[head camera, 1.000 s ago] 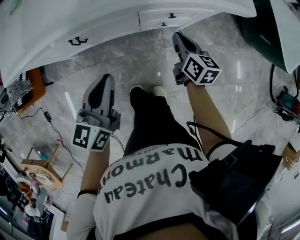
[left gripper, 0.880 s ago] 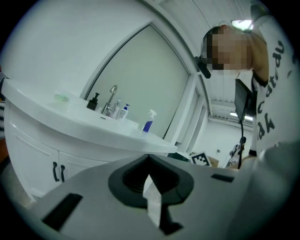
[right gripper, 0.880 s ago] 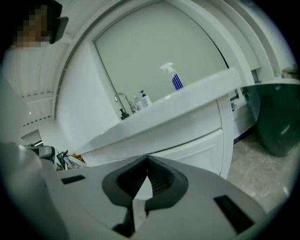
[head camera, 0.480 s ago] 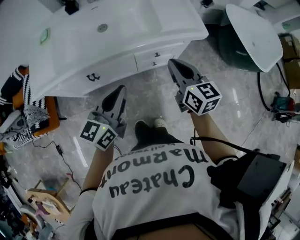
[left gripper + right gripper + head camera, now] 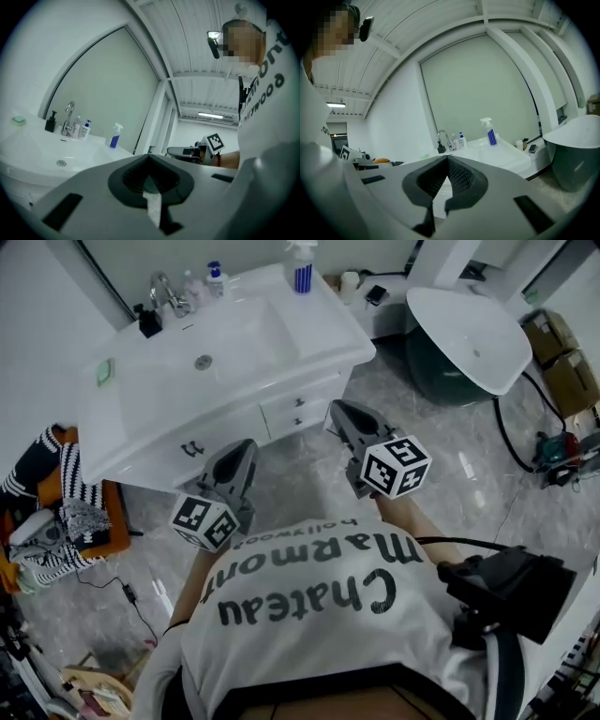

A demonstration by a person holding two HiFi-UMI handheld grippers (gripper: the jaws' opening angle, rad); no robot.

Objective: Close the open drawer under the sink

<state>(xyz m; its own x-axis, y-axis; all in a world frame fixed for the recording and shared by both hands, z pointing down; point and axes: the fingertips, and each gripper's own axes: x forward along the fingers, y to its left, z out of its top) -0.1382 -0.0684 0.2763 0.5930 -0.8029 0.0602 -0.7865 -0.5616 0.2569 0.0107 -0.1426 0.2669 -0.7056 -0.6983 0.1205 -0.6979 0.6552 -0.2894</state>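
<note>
Bathroom, grey marbled tile floor (image 5: 450,460) underfoot.

White ceramic sink vanity (image 5: 234,352) ahead of me. On its rim stand a chrome tap (image 5: 161,292), a clear spray bottle with blue stripes (image 5: 302,263) and a small white pump bottle (image 5: 217,277).

Under the basin, two small white drawer fronts with dark handles (image 5: 300,411), one above the other. Both look flush with the cabinet face, neither standing out.

My left gripper (image 5: 242,448): jaws together, nothing between them, near the cabinet front, not touching it.

My right gripper (image 5: 337,412): jaws likewise closed on nothing, near the drawers, not touching them.

Right of the vanity, a dark green round tub with a white top (image 5: 464,334).

Left of the vanity, a striped black-and-white cloth (image 5: 66,512) on an orange stool (image 5: 114,526).
</note>
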